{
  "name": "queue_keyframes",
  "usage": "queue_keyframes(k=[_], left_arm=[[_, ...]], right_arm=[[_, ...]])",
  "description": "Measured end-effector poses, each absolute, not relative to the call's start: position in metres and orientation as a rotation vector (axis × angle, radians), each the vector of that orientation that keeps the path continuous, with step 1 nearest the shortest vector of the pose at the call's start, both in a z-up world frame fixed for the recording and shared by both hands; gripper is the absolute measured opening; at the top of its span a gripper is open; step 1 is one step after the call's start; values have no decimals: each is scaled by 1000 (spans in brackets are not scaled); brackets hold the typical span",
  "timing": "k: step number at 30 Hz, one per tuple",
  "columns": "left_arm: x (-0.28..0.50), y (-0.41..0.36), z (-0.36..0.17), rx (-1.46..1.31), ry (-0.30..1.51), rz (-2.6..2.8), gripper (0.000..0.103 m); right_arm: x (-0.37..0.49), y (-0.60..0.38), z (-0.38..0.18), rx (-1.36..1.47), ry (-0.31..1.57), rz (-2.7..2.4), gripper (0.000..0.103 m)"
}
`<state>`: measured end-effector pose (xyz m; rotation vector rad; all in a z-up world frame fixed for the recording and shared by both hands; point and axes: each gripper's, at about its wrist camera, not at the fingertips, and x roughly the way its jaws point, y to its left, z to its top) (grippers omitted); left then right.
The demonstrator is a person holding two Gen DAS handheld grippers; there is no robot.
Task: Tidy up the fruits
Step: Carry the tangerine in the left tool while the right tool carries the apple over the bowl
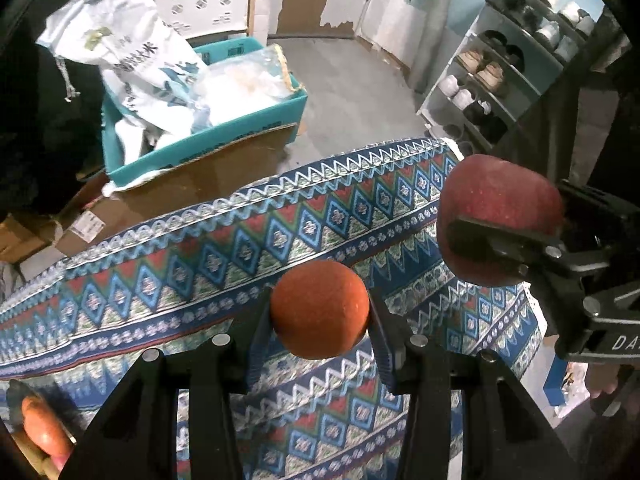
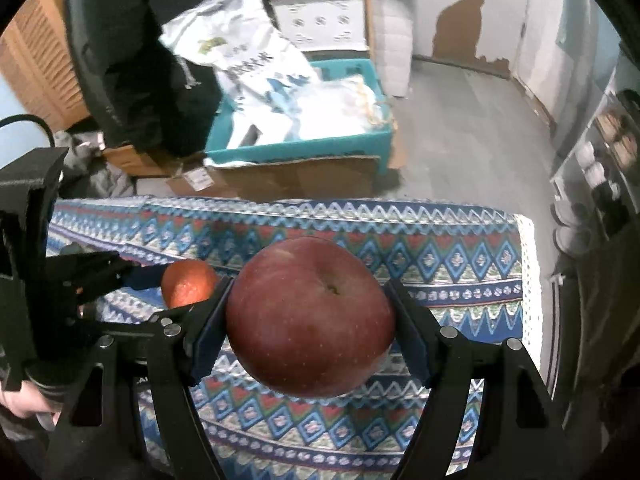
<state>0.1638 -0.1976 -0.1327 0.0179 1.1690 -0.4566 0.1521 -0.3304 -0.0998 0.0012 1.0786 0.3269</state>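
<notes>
**Both fruits aloft**

You are carrying the orange point(image 1: 319, 309) in the left gripper point(image 1: 320, 336) and the apple point(image 2: 310, 316) in the right gripper point(image 2: 310, 334), both pinching firmly above the patterned cloth point(image 1: 160, 280) (no container showing). Be keeping them level and apart.

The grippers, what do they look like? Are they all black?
Mostly. The left gripper and right gripper are angular black frames with round silver pins and dark blue ribbed pads on the fingers. White lettering starting "DA" marks the right one's body.
</notes>
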Motion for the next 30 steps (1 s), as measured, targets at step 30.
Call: queue_keyframes(k=[30], left_arm=[[67,-20,-72,-1,1112,-318,46]], right_arm=[[90,-172,-54,-104,1036,647,75]])
